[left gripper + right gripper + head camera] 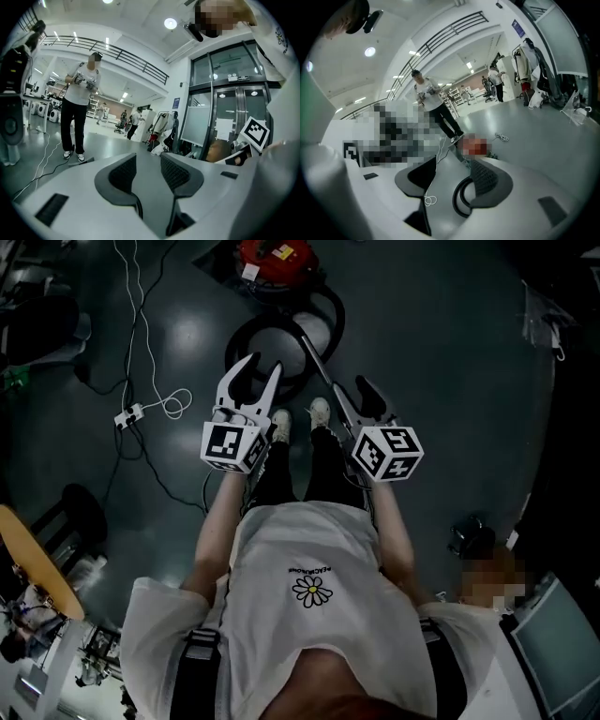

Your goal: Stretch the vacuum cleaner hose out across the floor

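Observation:
The red vacuum cleaner (277, 259) stands on the dark floor ahead of my feet. Its black hose (246, 334) lies coiled in a loop beside it, and a metal wand (319, 362) runs from the loop toward my right gripper. The left gripper (251, 371) hovers over the near edge of the loop, open and empty. The right gripper (354, 390) is open too, just right of the wand. In the right gripper view, a curve of the hose (456, 202) shows on the floor between the open jaws of the right gripper (454, 171). The left gripper (147, 168) points nearly level across the room.
A white cable and power strip (131, 413) lie on the floor to the left. A chair (80, 512) and a wooden tabletop (37, 563) are at the near left. Another person (77, 108) stands further off. Glass doors (229, 103) are on the right.

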A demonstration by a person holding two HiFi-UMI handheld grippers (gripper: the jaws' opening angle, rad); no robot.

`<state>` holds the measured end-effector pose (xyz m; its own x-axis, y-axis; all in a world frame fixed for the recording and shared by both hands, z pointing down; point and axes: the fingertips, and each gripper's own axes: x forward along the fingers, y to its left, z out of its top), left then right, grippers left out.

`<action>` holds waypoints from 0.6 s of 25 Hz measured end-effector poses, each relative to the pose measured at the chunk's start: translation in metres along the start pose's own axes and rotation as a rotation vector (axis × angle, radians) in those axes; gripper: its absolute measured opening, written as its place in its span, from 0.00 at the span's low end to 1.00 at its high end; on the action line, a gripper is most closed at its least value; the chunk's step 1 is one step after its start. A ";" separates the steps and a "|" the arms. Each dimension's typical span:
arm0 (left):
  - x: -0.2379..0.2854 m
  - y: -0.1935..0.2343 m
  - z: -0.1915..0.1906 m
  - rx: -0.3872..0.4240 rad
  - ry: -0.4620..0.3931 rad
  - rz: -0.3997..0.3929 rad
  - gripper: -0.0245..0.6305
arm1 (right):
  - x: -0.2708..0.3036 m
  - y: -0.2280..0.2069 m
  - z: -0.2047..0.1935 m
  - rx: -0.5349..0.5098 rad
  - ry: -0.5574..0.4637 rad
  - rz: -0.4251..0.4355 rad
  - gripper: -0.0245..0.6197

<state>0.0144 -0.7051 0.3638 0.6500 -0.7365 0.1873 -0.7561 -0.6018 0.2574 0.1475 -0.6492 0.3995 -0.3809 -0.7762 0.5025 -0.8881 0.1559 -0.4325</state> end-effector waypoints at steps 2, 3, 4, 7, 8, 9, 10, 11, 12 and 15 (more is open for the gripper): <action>0.018 0.004 -0.012 -0.005 0.019 0.024 0.27 | 0.015 -0.016 -0.009 -0.023 0.052 0.016 0.39; 0.026 0.006 -0.020 -0.010 0.032 0.032 0.27 | 0.024 -0.024 -0.018 -0.023 0.081 0.023 0.39; 0.036 0.010 -0.029 -0.019 0.042 0.038 0.27 | 0.036 -0.033 -0.028 -0.021 0.111 0.030 0.39; 0.069 0.035 -0.069 -0.067 0.054 0.056 0.27 | 0.090 -0.061 -0.066 -0.035 0.198 0.054 0.39; 0.080 0.046 -0.088 -0.079 0.059 0.061 0.27 | 0.113 -0.073 -0.083 -0.046 0.228 0.059 0.39; 0.092 0.057 -0.110 -0.090 0.063 0.064 0.27 | 0.137 -0.087 -0.102 -0.049 0.256 0.059 0.39; 0.105 0.067 -0.132 -0.107 0.062 0.067 0.27 | 0.161 -0.104 -0.123 -0.035 0.280 0.053 0.39; 0.117 0.076 -0.152 -0.135 0.048 0.074 0.27 | 0.184 -0.124 -0.146 0.007 0.300 0.047 0.39; 0.127 0.085 -0.172 -0.170 0.027 0.085 0.27 | 0.205 -0.145 -0.171 0.074 0.321 0.042 0.39; 0.146 0.112 -0.254 -0.215 0.027 0.106 0.27 | 0.264 -0.213 -0.256 0.220 0.403 0.014 0.39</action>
<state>0.0442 -0.8013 0.6604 0.5718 -0.7819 0.2483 -0.7882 -0.4395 0.4307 0.1697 -0.7314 0.8156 -0.5005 -0.4684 0.7280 -0.8232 -0.0029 -0.5678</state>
